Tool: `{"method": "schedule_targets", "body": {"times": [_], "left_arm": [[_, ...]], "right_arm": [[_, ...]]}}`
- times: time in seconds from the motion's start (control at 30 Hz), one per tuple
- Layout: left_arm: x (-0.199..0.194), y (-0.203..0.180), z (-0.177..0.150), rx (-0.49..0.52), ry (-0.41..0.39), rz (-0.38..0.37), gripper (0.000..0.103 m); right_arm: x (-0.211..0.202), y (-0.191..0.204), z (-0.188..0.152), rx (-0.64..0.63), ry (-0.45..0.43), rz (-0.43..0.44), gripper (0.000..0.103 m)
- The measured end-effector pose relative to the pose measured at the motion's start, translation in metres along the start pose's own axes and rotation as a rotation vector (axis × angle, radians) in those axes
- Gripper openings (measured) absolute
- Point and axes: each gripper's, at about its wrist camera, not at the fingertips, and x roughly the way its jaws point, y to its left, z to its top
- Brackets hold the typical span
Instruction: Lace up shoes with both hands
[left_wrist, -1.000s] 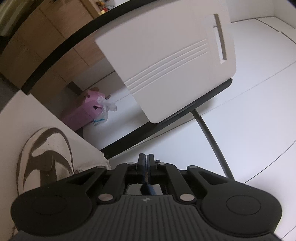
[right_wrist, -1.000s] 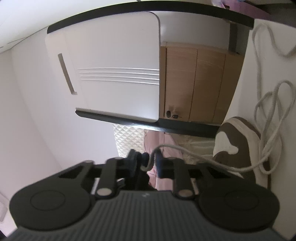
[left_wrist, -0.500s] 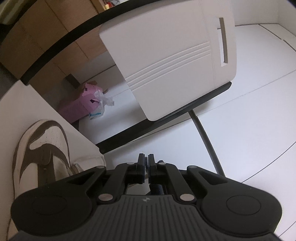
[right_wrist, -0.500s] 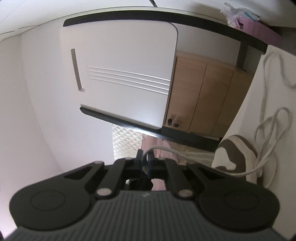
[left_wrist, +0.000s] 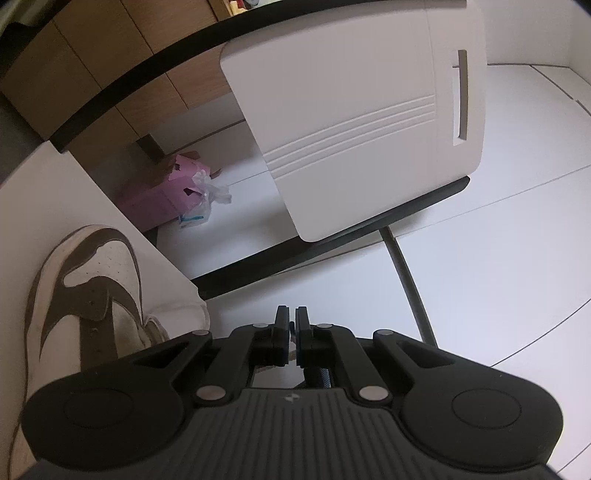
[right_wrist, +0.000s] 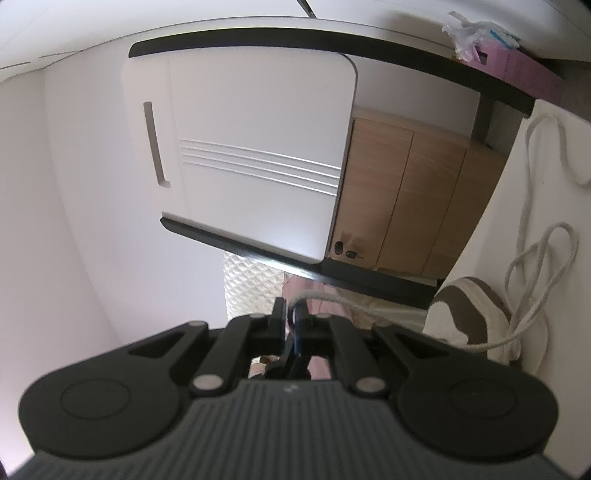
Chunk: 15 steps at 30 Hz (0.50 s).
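jaws on the right gripper (right_wrist: 290, 321) have just come together: a second ago they stood apart with the white lace (right_wrist: 532, 295) loose between them, now they pinch it, the cord arcing out of the tips and running right toward the shoe. left gripper (left_wrist: 290, 325) jaws were pressed together a second ago and are the same now; a pale sliver shows low between the pads, possibly the other lace end, cannot tell for sure.

reading: the right-hand grab is done, so the next step is likely drawing the lace or threading an eyelet.

brown-and-white sneaker (left_wrist: 85, 295) lies on the white table (left_wrist: 44, 206), toe pointing away, close by the table's edge. slack lace lies in loops on the table beyond the shoe in the right wrist view.

room: open white floor (left_wrist: 480, 277) ahead of the left gripper, past the table edge. white cabinet (right_wrist: 251, 155) and black desk frame (left_wrist: 332, 243) well apart. pink box (left_wrist: 159, 199) on the floor, clear of the work.
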Motion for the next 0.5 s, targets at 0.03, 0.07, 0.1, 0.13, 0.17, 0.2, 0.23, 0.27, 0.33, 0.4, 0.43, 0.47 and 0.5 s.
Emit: {"method": "schedule_targets", "body": {"times": [0.03, 0.07, 0.1, 0.13, 0.17, 0.2, 0.23, 0.27, 0.33, 0.4, 0.43, 0.47, 0.5], "left_arm": [[0.0002, 0.0006, 0.0000, -0.005, 0.000, 0.001, 0.003], [0.0005, 0.0004, -0.0002, -0.005, 0.000, 0.004, 0.003], [0.0006, 0.0000, -0.0005, 0.000, -0.003, 0.005, 0.004], [0.0004, -0.0006, -0.0008, 0.005, -0.006, 0.005, 0.004], [0.0005, -0.0016, -0.0012, 0.007, -0.010, 0.001, 0.003], [-0.0006, -0.0028, -0.0018, 0.008, -0.022, -0.004, 0.003], [-0.0022, -0.0038, -0.0019, 0.014, -0.033, -0.001, 0.003], [-0.0035, -0.0048, -0.0019, 0.019, -0.043, 0.002, 0.003], [-0.0034, -0.0052, -0.0020, 0.019, -0.049, 0.000, 0.003], [-0.0032, -0.0040, -0.0022, 0.004, -0.051, -0.011, 0.003], [-0.0035, -0.0041, -0.0023, 0.003, -0.055, -0.015, 0.003], [-0.0039, -0.0044, -0.0024, 0.003, -0.060, -0.019, 0.003], [-0.0044, -0.0054, -0.0024, 0.008, -0.063, -0.021, 0.003]], "right_arm": [[-0.0003, 0.0002, 0.0002, -0.001, -0.002, -0.001, 0.005], [-0.0006, 0.0004, 0.0004, -0.002, -0.004, -0.001, 0.005], [-0.0009, 0.0007, 0.0007, -0.002, -0.006, 0.000, 0.005], [-0.0012, 0.0010, 0.0011, -0.005, -0.008, 0.000, 0.005], [-0.0016, 0.0014, 0.0015, -0.007, -0.010, -0.001, 0.005], [-0.0020, 0.0015, 0.0019, -0.008, -0.012, -0.002, 0.005], [-0.0022, 0.0016, 0.0021, -0.009, -0.012, -0.002, 0.005], [-0.0018, 0.0019, 0.0021, -0.012, -0.009, -0.002, 0.006], [0.0005, 0.0030, 0.0012, -0.023, 0.006, -0.001, 0.010], [0.0034, 0.0033, -0.0003, -0.024, 0.029, 0.011, 0.016], [0.0047, 0.0036, -0.0015, -0.024, 0.038, 0.015, 0.028], [0.0061, 0.0036, -0.0028, -0.021, 0.049, 0.023, 0.043], [0.0075, 0.0036, -0.0042, -0.017, 0.060, 0.031, 0.045]]}}
